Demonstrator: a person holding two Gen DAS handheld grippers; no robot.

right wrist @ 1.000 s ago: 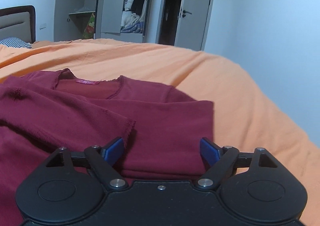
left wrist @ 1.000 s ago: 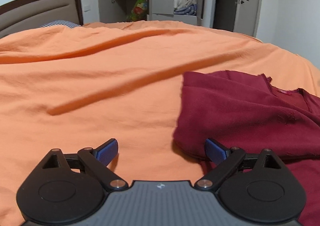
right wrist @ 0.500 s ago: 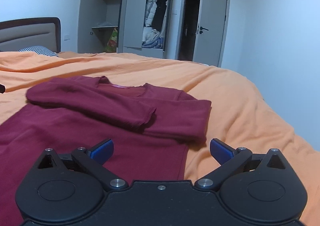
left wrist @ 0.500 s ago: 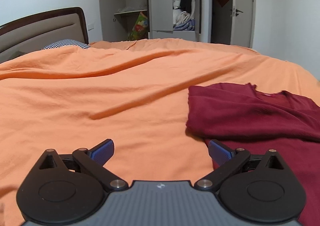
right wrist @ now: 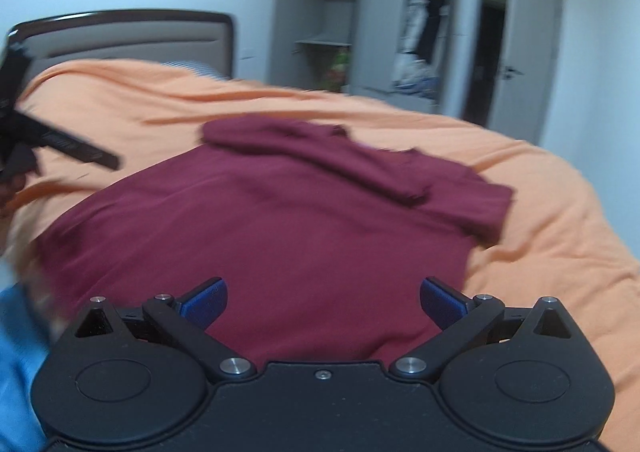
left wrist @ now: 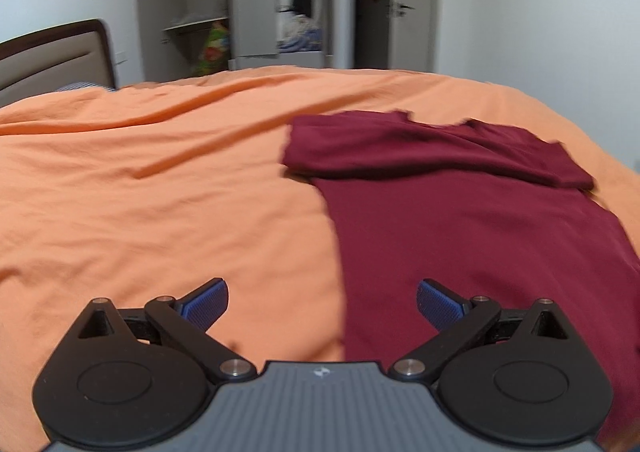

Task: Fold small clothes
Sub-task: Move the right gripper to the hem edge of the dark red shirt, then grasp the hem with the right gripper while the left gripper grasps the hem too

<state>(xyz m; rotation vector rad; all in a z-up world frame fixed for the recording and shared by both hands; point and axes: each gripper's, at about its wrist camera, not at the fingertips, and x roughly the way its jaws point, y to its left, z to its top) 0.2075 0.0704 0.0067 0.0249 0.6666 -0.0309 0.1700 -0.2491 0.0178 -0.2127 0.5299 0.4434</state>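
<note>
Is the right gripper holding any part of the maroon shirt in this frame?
No: the right gripper is open with nothing between its blue pads, and the maroon shirt lies flat on the orange bedspread beyond them.

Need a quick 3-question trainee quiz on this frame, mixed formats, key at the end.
1. True or false: the left gripper is shut on the maroon top.
2. The top's sleeves are: A) spread out to the sides, B) folded across the chest, C) hanging off the bed.
3. Fill in: the top lies on an ______ bedspread.

Key: 1 false, both it and the right gripper are open and empty; 2 B; 3 orange.
</note>
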